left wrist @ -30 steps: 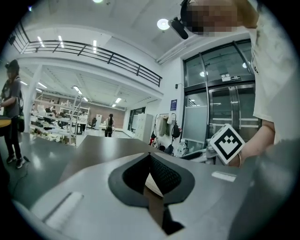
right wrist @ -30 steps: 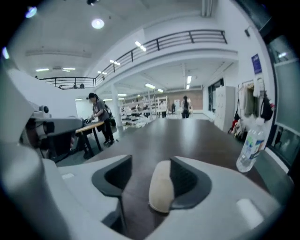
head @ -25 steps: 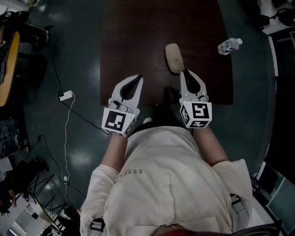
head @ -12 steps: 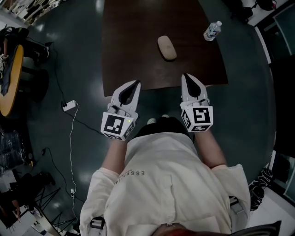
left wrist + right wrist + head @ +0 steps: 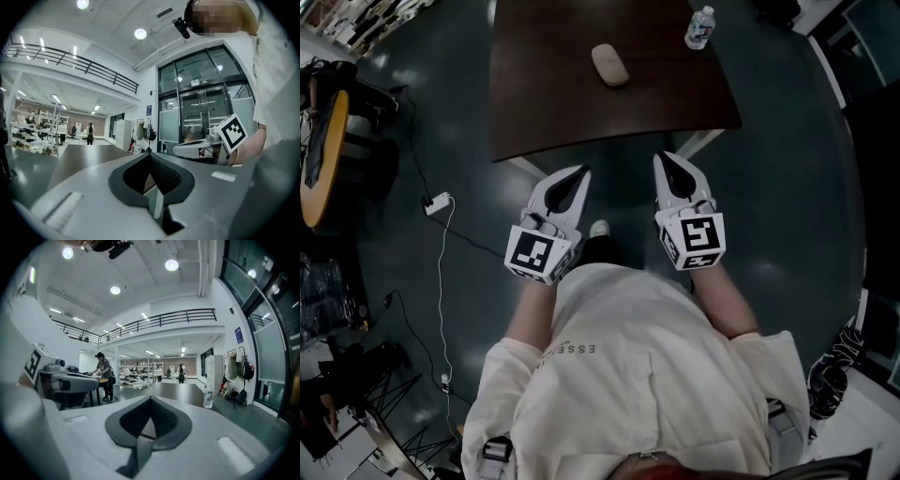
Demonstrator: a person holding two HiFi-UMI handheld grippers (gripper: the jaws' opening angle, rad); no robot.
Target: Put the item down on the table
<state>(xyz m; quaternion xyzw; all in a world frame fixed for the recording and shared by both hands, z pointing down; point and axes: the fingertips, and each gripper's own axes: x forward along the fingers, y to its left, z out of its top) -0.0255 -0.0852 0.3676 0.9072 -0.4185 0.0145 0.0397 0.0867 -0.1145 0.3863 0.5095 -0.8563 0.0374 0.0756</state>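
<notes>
The item, a beige oval object (image 5: 609, 64), lies alone on the dark brown table (image 5: 581, 112) at the top of the head view. Both grippers hang over the floor, short of the table's near edge. My left gripper (image 5: 583, 172) is shut with nothing in it, and its jaws meet at a point in its own view (image 5: 149, 153). The right gripper (image 5: 660, 158) is shut and empty too, its tips closed together (image 5: 150, 399). From the left gripper view, the right gripper's marker cube (image 5: 233, 131) shows at the right.
A clear water bottle (image 5: 700, 26) lies near the table's far right corner and shows again (image 5: 208, 396). A white power adapter (image 5: 438, 201) with its cable lies on the floor at the left. A round yellow-edged table (image 5: 317, 141) stands far left. People stand far off (image 5: 103, 373).
The right gripper has come away from the beige item, which stays on the table. Both grippers and the person have drawn back from the table, now over the floor.
</notes>
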